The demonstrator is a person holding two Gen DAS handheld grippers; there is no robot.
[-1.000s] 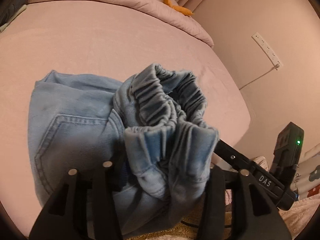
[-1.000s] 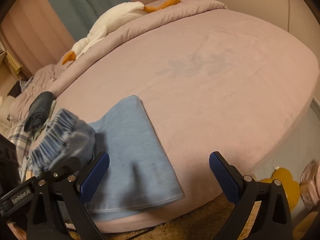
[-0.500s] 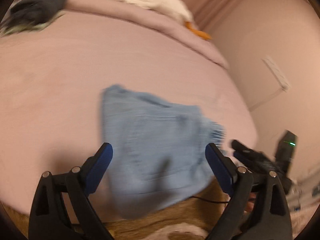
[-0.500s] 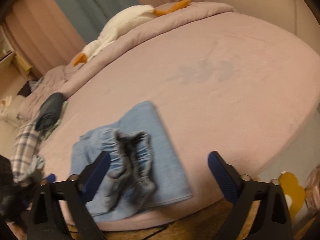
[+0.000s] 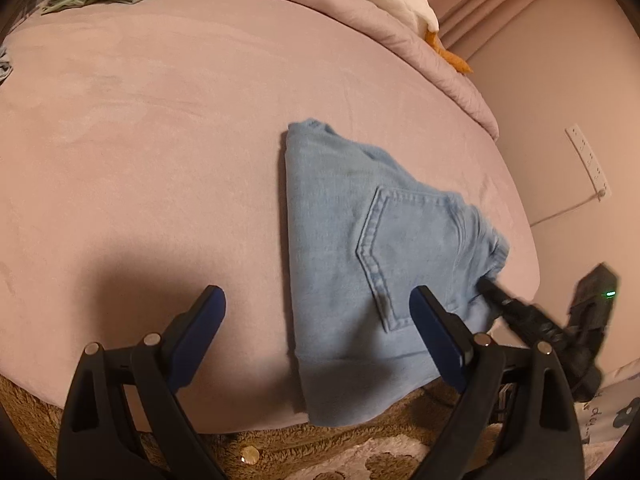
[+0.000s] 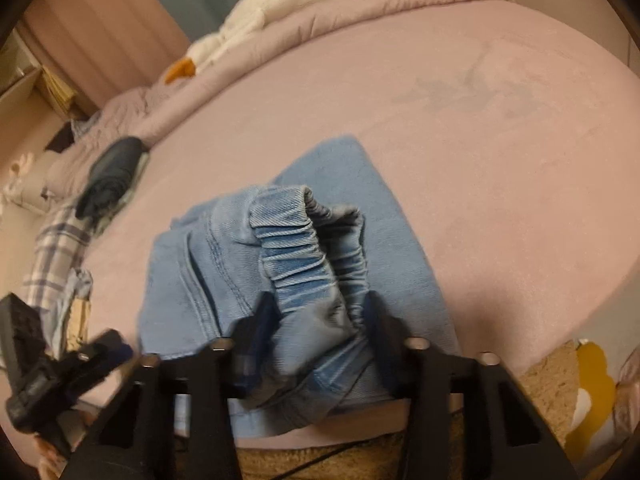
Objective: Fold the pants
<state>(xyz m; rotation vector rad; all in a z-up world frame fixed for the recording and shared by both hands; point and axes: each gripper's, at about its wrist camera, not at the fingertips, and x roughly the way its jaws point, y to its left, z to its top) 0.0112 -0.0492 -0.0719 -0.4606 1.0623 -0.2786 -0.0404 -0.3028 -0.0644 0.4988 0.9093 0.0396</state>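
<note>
A bed (image 5: 160, 128) with a mauve-pink sheet carries the folded light-blue denim pants (image 5: 360, 248) near its front edge. A bunched pink duvet (image 5: 360, 12) lies along the far side, and a dark folded garment (image 6: 112, 172) lies beside plaid clothing (image 6: 56, 248) at the left edge.

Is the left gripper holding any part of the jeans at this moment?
No, the left gripper stands wide open above the bed, with the jeans lying loose behind its right finger.

Light-blue denim pants (image 5: 360, 248) lie folded on the bed edge — elastic waistband bunched upward.
</note>
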